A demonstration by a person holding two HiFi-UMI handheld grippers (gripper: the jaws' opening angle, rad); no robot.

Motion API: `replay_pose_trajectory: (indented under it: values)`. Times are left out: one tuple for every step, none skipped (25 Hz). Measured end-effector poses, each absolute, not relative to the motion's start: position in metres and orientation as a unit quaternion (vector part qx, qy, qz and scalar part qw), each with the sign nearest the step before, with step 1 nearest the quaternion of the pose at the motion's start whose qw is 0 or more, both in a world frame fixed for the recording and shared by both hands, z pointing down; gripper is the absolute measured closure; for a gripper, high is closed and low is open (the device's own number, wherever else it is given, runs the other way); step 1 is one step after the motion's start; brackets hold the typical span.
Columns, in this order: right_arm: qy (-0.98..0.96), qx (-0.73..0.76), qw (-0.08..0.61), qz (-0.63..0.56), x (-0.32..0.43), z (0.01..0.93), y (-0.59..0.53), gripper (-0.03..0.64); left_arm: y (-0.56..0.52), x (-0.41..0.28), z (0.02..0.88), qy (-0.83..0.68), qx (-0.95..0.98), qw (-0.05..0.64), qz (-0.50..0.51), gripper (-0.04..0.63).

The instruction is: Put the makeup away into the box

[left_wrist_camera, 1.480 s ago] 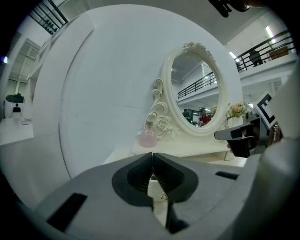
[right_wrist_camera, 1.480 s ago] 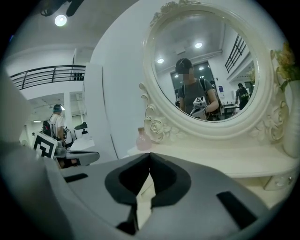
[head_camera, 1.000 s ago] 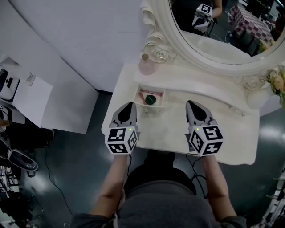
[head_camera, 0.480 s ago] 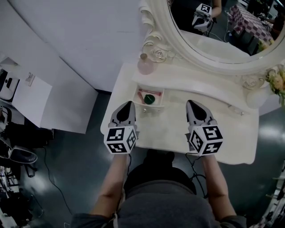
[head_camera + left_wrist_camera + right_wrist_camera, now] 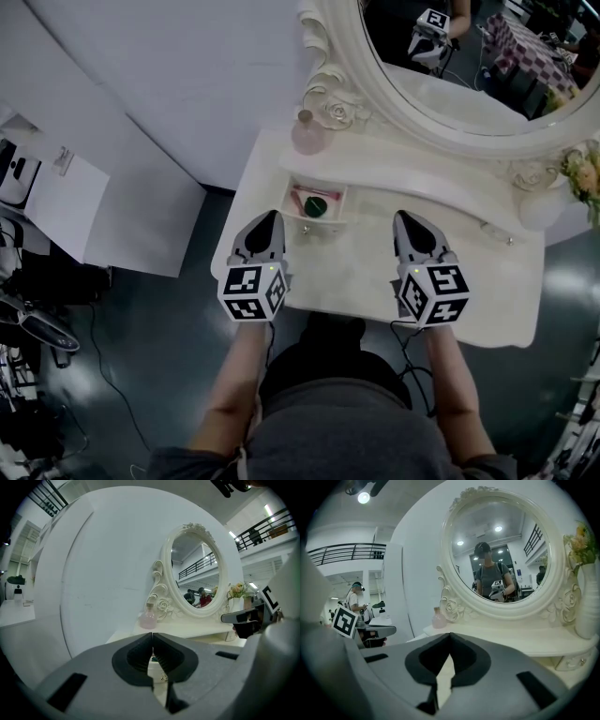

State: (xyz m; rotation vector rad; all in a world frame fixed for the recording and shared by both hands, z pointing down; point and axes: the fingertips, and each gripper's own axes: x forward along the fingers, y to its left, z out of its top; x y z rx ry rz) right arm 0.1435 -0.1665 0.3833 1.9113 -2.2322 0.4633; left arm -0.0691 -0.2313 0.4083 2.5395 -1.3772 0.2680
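Observation:
A small white open box (image 5: 332, 220) sits on the cream dressing table (image 5: 356, 272), below the mirror shelf. Inside it lie a green round item (image 5: 317, 208) and a pink stick (image 5: 306, 199). My left gripper (image 5: 272, 217) rests just left of the box, shut and empty, its tips meeting in the left gripper view (image 5: 152, 634). My right gripper (image 5: 403, 218) is to the right of the box, also shut with nothing in it (image 5: 450, 635). A pink perfume bottle (image 5: 307, 135) stands on the shelf at the mirror's left (image 5: 148, 618) (image 5: 439, 619).
An oval ornate mirror (image 5: 450, 70) rises behind the table. A white vase with flowers (image 5: 572, 183) stands at the far right of the shelf. A white side cabinet (image 5: 56, 202) is off to the left on the dark floor.

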Motion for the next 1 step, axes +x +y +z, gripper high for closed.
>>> replay_pose_trajectory:
  values:
    - [-0.747, 0.64, 0.083, 0.156, 0.1434, 0.3837, -0.166, 0.614, -0.2311, -0.0694, 0.4083, -0.471, 0.869, 0.12, 0.092, 0.589]
